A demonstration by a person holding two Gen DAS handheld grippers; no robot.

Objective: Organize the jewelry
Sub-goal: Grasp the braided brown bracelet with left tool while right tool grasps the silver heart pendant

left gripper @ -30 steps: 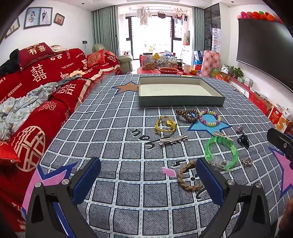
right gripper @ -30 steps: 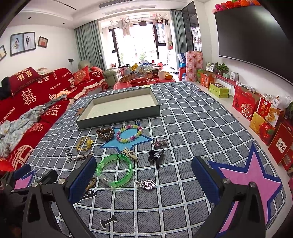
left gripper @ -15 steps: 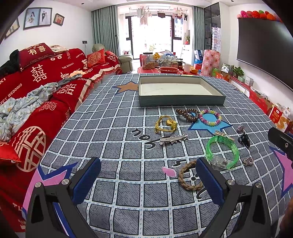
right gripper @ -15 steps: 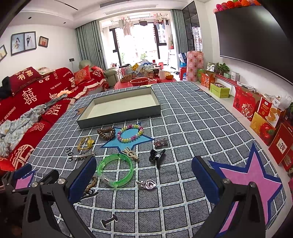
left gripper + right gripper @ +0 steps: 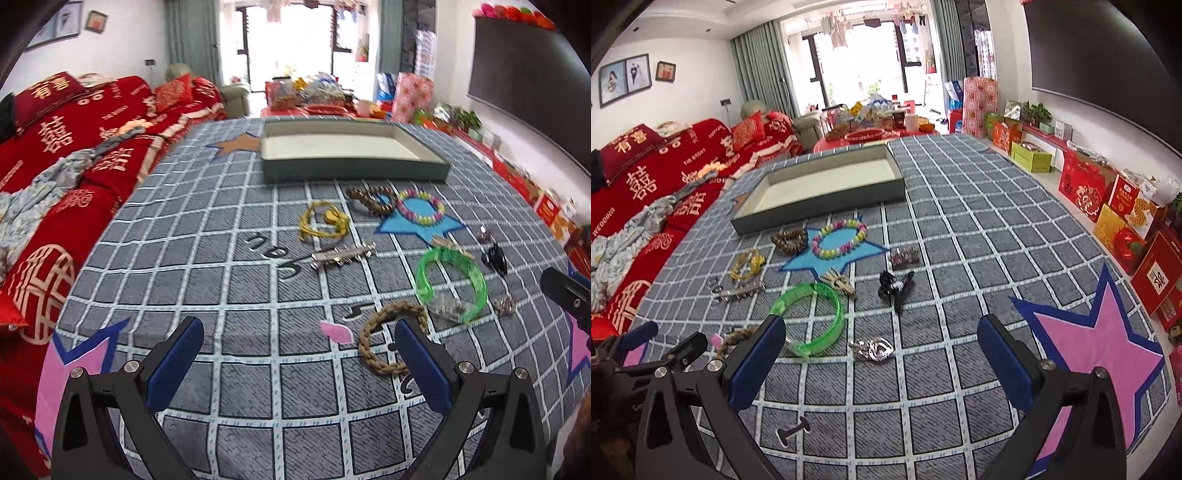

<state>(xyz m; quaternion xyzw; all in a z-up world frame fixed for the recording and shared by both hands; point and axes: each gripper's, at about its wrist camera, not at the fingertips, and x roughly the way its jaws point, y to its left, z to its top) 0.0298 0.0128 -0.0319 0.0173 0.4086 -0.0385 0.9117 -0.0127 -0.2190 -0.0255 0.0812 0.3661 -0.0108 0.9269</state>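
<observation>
Jewelry lies scattered on the grey checked cloth in front of an empty grey tray [image 5: 354,171] [image 5: 827,199]. I see a green bangle [image 5: 448,284] [image 5: 809,317], a braided brown bracelet [image 5: 388,339], a gold chain [image 5: 323,223] [image 5: 748,264], a silver hair clip [image 5: 343,254], a wooden bead bracelet [image 5: 371,194], a pastel bead bracelet [image 5: 421,206] [image 5: 840,238], a black clip [image 5: 895,288] and a silver heart piece [image 5: 873,349]. My left gripper [image 5: 299,350] is open, low, with the braided bracelet by its right finger. My right gripper [image 5: 882,356] is open above the heart piece.
A red sofa [image 5: 55,155] with bedding runs along the left edge of the cloth. Red gift boxes [image 5: 1123,218] line the floor on the right. A cluttered red table [image 5: 314,96] stands beyond the tray.
Both grippers have moved slightly forward and lower toward the jewelry. Both stay open and nothing on the cloth has moved.
</observation>
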